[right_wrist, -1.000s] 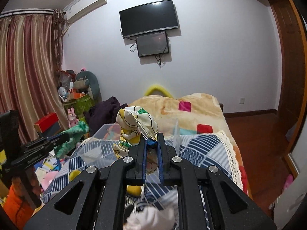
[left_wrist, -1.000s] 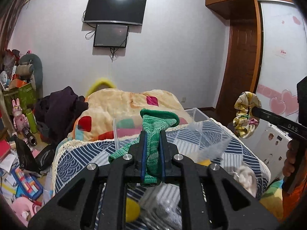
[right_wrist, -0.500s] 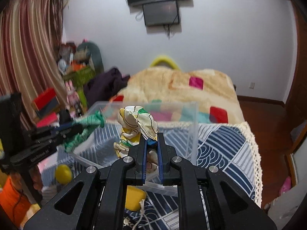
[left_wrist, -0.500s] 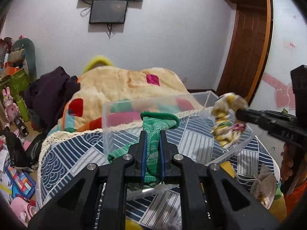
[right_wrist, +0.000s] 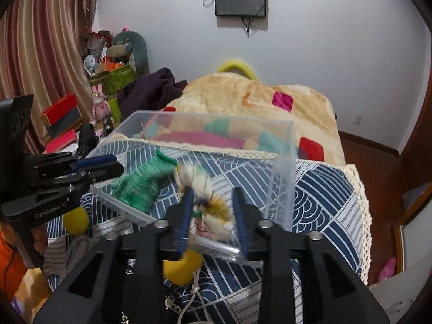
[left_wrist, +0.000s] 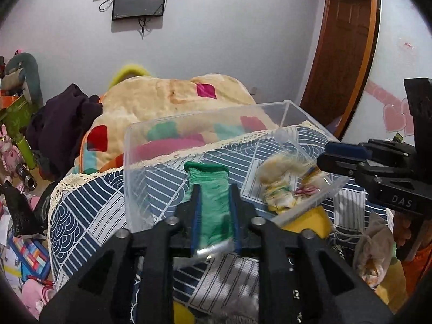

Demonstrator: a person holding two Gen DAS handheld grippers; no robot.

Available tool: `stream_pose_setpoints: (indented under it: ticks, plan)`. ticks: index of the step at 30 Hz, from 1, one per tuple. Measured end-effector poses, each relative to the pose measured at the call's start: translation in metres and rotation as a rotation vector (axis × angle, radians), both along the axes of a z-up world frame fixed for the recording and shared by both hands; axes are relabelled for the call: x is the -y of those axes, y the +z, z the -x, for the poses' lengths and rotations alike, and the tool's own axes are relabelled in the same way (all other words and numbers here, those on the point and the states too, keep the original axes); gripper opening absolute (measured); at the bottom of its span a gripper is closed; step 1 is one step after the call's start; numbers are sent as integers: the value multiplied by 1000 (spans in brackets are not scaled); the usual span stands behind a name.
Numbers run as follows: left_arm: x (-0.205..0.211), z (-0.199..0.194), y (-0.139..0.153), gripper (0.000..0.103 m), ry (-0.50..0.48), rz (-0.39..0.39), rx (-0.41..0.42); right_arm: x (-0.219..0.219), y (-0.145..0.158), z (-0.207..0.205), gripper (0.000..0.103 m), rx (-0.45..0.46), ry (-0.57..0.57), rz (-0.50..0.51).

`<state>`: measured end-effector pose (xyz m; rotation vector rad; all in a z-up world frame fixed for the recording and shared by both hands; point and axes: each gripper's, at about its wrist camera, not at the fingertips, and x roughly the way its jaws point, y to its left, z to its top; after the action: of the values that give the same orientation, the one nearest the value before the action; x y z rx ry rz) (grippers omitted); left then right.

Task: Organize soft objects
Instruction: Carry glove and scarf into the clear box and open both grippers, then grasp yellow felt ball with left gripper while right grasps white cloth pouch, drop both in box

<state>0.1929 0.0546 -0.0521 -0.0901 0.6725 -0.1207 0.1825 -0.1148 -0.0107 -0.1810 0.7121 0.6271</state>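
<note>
Green knit sock (left_wrist: 212, 208) lies between the spread fingers of the left claw (left_wrist: 213, 216), cuff end pointing away, inside the clear plastic bin (left_wrist: 135, 167). Jaws stand apart, not pressing the fabric; whether the pads touch it cannot be told. From the right wrist view the same sock (right_wrist: 143, 182) sits just ahead and left of the right claw (right_wrist: 213, 216), blurred.

Yellow-and-white patterned cloth (right_wrist: 208, 213) sits between the right claw's parted fingers, over the bin's near wall; it is blurred, and contact with the pads cannot be told. In the left view this cloth (left_wrist: 280, 183) is ahead and right of the left claw, inside the bin, with the right claw's tips (left_wrist: 337, 156) just beyond it to the right.

Bin rests on the blue-and-white patterned bedspread (right_wrist: 324, 194). Yellow ball (right_wrist: 182, 268) lies on the bedspread under the right claw, outside the bin. Beyond the bin, a cream blanket with coloured squares (left_wrist: 167, 100).
</note>
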Motion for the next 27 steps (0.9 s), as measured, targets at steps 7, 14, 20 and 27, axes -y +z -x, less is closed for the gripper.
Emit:
stream_pose_setpoints:
  ticks: [7, 14, 20, 27]
  plan:
    - [-6, 32, 25, 58, 23, 15, 74, 12, 28, 19, 54, 83, -11, -63]
    - [-10, 74, 36, 83, 73, -13, 138, 34, 46, 51, 81, 165, -43, -126]
    - [-14, 97, 20, 89, 108, -48, 126, 45, 33, 71, 82, 182, -81, -106]
    - [-21, 109, -14, 89, 144, -38, 49, 53, -1, 79, 82, 115, -119, -61]
